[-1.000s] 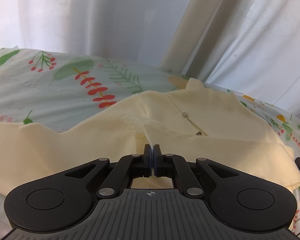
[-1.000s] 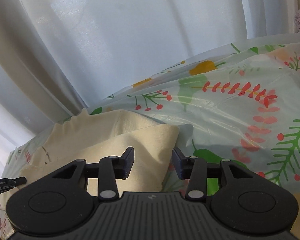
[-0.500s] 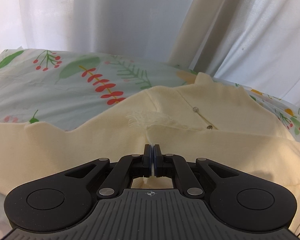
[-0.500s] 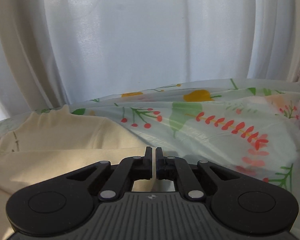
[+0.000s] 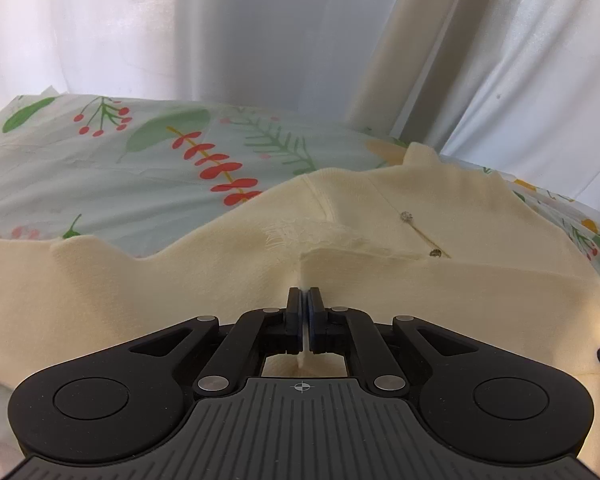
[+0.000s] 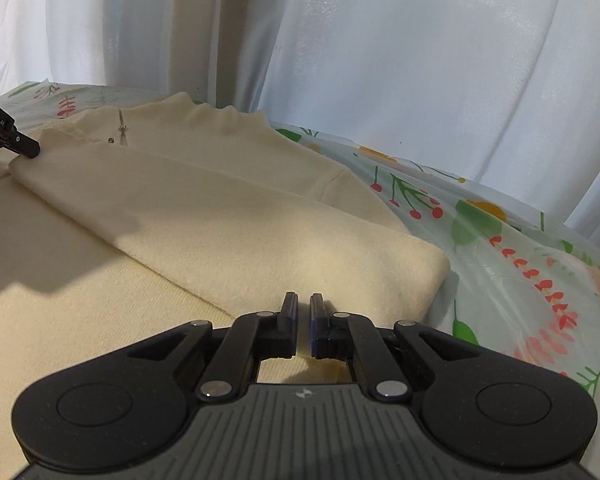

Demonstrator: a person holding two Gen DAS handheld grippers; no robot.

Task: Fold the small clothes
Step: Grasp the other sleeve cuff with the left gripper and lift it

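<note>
- My left tool (image 5: 304,300) pinches a ridge of the cream top (image 5: 420,280); a thin fold of cloth runs between its pads, and the jaws are just easing apart.
- From the right view, the tip of that left tool sits on the top where the sleeve (image 6: 240,220) end lies, near the buttons (image 6: 110,141).
- My right tool (image 6: 304,304) has its jaws drawn nearly together, only a narrow slit between them. Nothing sits in that slit that I can see; the fingers (image 6: 289,308) hover over the sleeve's near edge, and I cannot tell whether they touch it.
- The top lies spread on the flowered sheet (image 6: 520,260), collar (image 6: 220,114) toward the curtain (image 6: 420,60), the sleeve folded across its front.
- Sheet shows bare beside the fold on the right.
</note>
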